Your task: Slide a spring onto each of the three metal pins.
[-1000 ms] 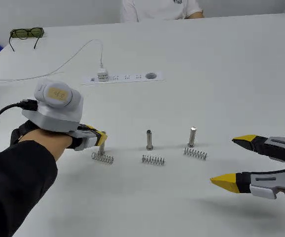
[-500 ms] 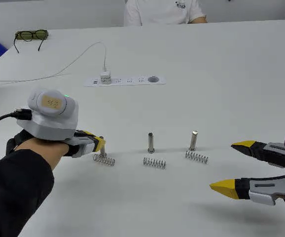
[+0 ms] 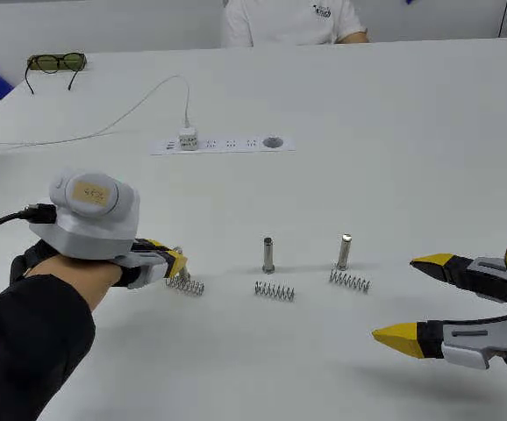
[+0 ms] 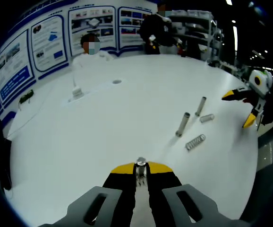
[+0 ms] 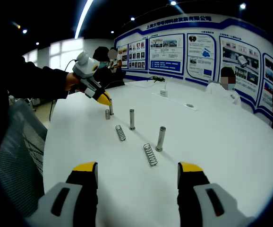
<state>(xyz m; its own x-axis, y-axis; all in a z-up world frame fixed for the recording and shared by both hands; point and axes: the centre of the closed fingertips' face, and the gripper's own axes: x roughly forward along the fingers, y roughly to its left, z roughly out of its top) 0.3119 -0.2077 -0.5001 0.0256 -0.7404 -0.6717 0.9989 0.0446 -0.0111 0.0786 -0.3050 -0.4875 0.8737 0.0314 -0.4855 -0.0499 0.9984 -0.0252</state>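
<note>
Three metal pins stand in a row on the white table. My left gripper (image 3: 176, 260) is shut on the left pin (image 4: 140, 171), whose round top shows between the yellow tips. The middle pin (image 3: 267, 254) and right pin (image 3: 344, 251) stand bare. A spring lies in front of each: left spring (image 3: 185, 286), middle spring (image 3: 274, 290), right spring (image 3: 349, 281). My right gripper (image 3: 394, 296) hovers open and holds nothing, to the right of the row. From the right gripper (image 5: 137, 168) the pins run away to the left, with the right pin (image 5: 160, 138) nearest.
A white power strip (image 3: 223, 142) with a plugged cable lies behind the pins. Dark glasses (image 3: 55, 62) rest at the far left corner. A person in a white shirt (image 3: 289, 19) sits at the far edge. Posters line the walls.
My left gripper stays shut on the left pin, with the hand a little lower. The right gripper has hardly moved. The head camera has shifted slightly.
</note>
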